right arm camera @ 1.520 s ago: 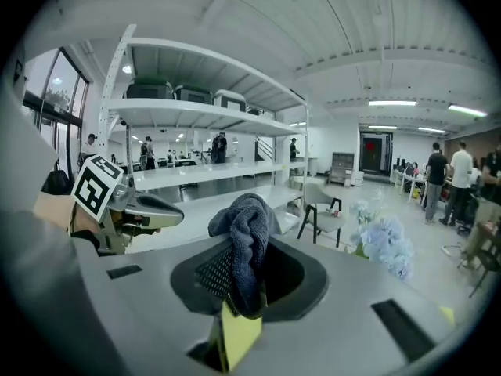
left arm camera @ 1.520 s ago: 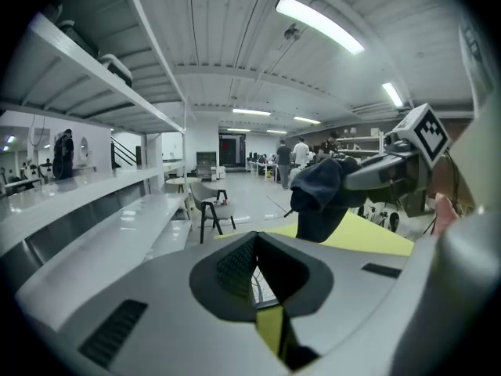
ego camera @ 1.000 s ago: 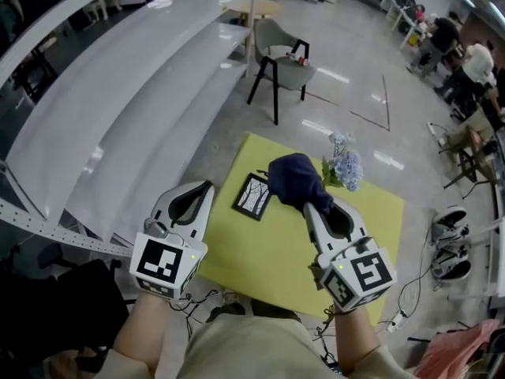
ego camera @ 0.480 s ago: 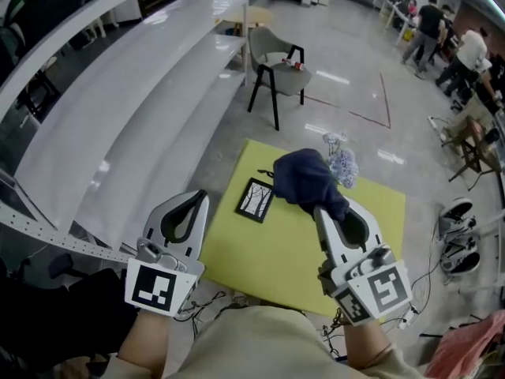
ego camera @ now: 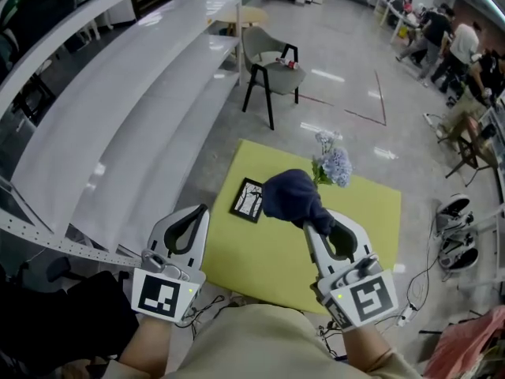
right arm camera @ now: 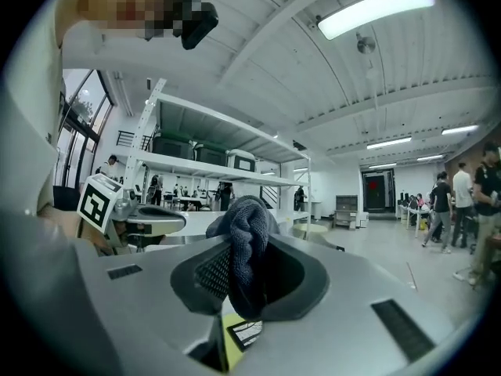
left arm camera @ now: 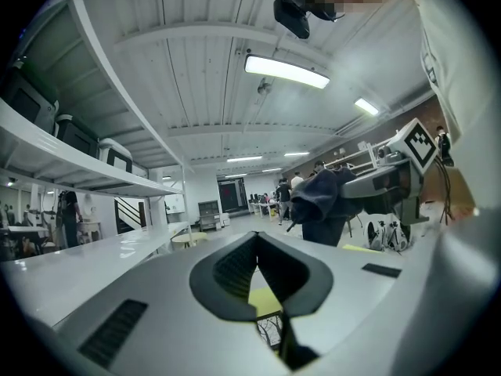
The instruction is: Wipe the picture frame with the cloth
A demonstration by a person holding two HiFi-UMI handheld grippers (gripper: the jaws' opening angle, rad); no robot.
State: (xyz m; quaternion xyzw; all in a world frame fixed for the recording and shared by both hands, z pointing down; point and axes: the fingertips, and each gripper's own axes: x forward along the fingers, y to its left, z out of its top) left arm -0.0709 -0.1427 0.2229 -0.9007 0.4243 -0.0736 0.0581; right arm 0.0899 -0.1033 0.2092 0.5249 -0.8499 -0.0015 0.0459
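Within closed right tool, dark cloth

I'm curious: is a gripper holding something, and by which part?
The right gripper pinches the dark blue cloth by a bunched end. The left gripper holds nothing.

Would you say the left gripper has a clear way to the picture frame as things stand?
Probably yes: only bare yellow table lies between the left gripper and the picture frame; the cloth held by the right gripper hangs at the frame's right.
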